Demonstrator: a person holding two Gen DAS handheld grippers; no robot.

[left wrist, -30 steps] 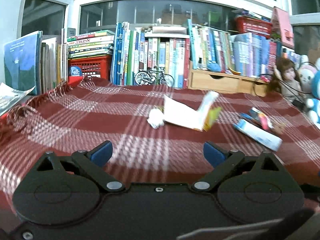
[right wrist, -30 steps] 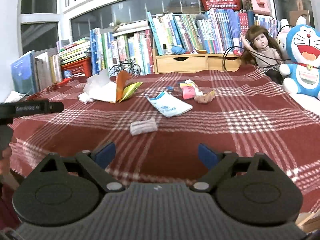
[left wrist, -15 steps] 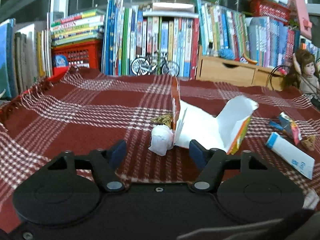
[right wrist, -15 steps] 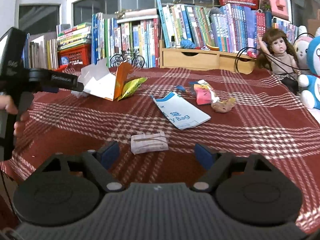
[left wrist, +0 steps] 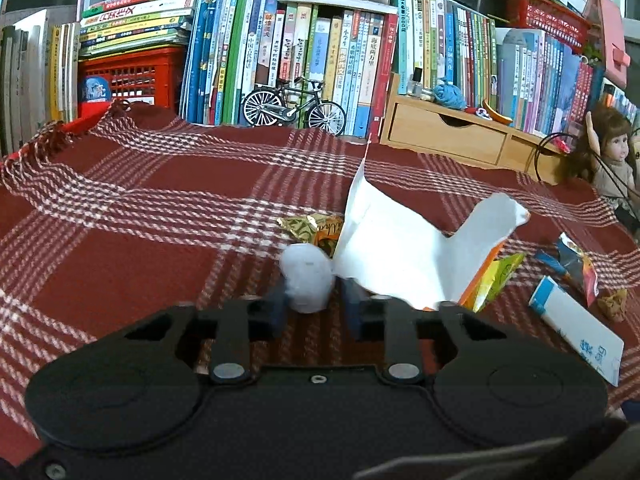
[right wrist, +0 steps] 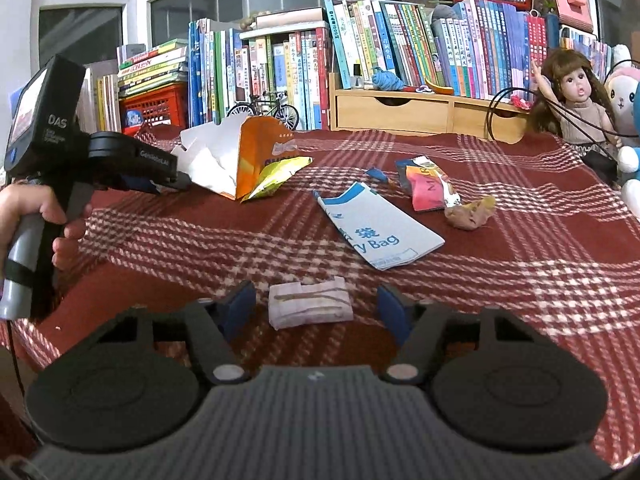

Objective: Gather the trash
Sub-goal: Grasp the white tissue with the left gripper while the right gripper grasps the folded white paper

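Trash is lying scattered over red-and-white plaid cloth [right wrist: 500, 256] covering bench, w/ row of upright books [right wrist: 280, 76] standing behind. Largest piece, torn-open white-and-orange paper carton [left wrist: 400, 256], is sitting mid-cloth, w/ yellow-green foil wrapper [right wrist: 276, 178] touching its right side. Flat white-and-blue paper bag [right wrist: 380, 232] is lying well right of carton, pink-and-blue snack wrapper [right wrist: 426, 186] & brown crumpled scrap [right wrist: 468, 214] just beyond it. Left gripper [left wrist: 316, 308] is closing on crumpled white tissue wad [left wrist: 307, 280] just beside carton's left edge; wad is sitting betw. blue pads, touching left one. Right gripper [right wrist: 316, 306] is closing too, about half open, w/ small folded white paper packet [right wrist: 310, 306] lying betw. fingers, pads not touching it.
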